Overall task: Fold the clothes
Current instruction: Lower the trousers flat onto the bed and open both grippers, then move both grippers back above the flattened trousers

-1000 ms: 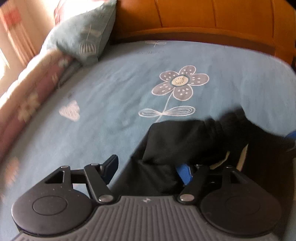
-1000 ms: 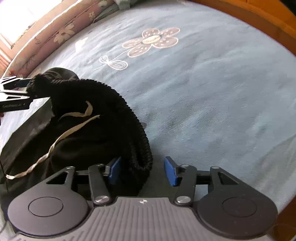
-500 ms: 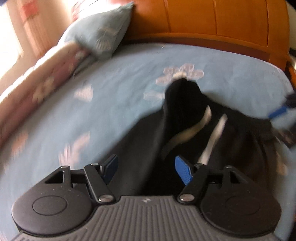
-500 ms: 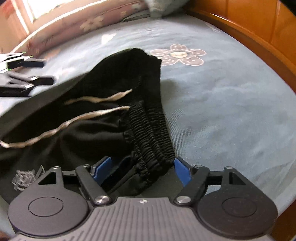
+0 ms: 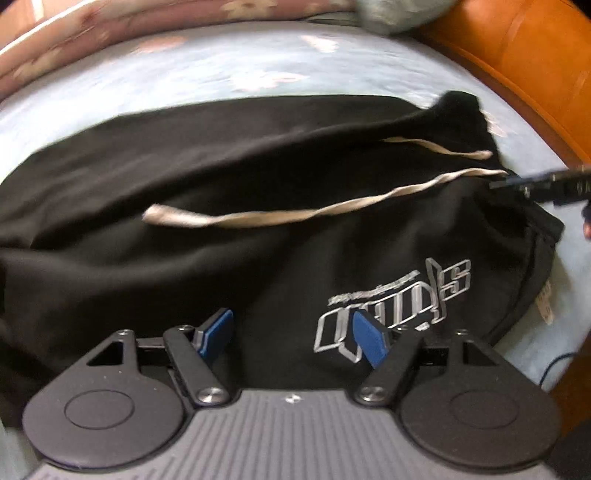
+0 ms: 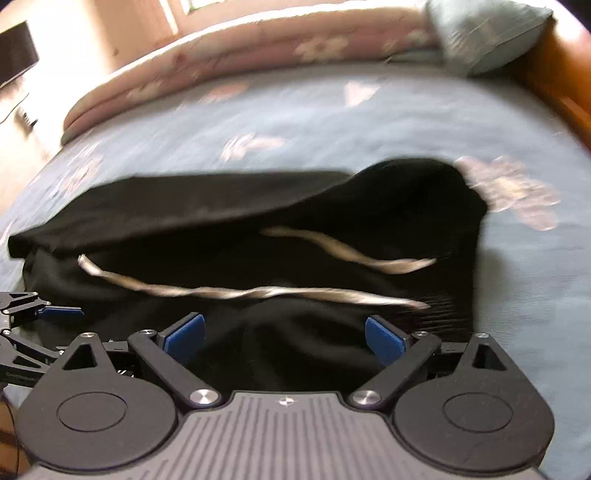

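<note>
Black trousers [image 5: 258, 266] on bed; silver outlined logo [image 5: 395, 310], upside down, unreadable.

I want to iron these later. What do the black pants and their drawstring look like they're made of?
Black pants: likely soft matte knit, sweatpant-like; they drape in loose folds. Drawstring: flat woven tape, probably cotton, pale beige and twisted. Blur hides the weave.

Your left wrist camera looks steeply down, close over the black trousers [image 5: 258, 221], with the wooden headboard [image 5: 517, 55] at two o'clock. Your right wrist camera tilts down likewise from nearly as close, the pillow [image 6: 480, 33] at one o'clock. Both share the trousers, their pale drawstring [image 5: 295, 218] and the blue sheet [image 6: 332, 122].
</note>
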A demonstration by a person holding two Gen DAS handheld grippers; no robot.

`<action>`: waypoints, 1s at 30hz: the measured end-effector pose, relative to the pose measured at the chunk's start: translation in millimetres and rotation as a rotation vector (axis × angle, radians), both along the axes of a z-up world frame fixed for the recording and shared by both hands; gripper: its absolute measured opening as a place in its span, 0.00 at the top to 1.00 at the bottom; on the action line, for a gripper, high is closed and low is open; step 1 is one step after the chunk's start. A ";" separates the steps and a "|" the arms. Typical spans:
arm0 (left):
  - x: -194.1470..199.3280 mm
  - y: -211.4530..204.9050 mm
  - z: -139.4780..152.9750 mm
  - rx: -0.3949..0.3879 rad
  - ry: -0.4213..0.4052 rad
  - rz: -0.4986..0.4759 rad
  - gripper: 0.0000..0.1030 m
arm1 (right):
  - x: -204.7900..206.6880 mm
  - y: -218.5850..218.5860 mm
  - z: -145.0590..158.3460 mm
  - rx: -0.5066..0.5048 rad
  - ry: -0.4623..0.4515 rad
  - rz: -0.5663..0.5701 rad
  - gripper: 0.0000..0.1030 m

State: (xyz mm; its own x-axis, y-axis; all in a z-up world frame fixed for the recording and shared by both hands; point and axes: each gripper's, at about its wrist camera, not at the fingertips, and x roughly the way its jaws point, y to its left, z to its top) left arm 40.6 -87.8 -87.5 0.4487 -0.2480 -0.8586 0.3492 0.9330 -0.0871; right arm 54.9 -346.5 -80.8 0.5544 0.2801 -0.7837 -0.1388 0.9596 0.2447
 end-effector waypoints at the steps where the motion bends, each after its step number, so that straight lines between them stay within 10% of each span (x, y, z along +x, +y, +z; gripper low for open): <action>1: -0.1 2.5 -1.9 0.000 0.007 0.020 0.29 | 4.4 1.3 -6.4 0.013 0.022 0.013 0.06; 16: -4.8 28.6 -10.6 -0.155 0.030 0.203 0.23 | 10.0 8.7 -49.5 -0.009 0.147 0.036 0.00; 22: 5.4 51.6 6.9 -0.104 -0.080 0.149 0.23 | -11.4 20.0 -52.0 -0.143 0.059 0.105 0.00; 30: 30.9 90.8 9.4 -0.159 -0.145 -0.069 0.23 | -15.9 39.7 -19.2 -0.134 0.061 -0.082 0.00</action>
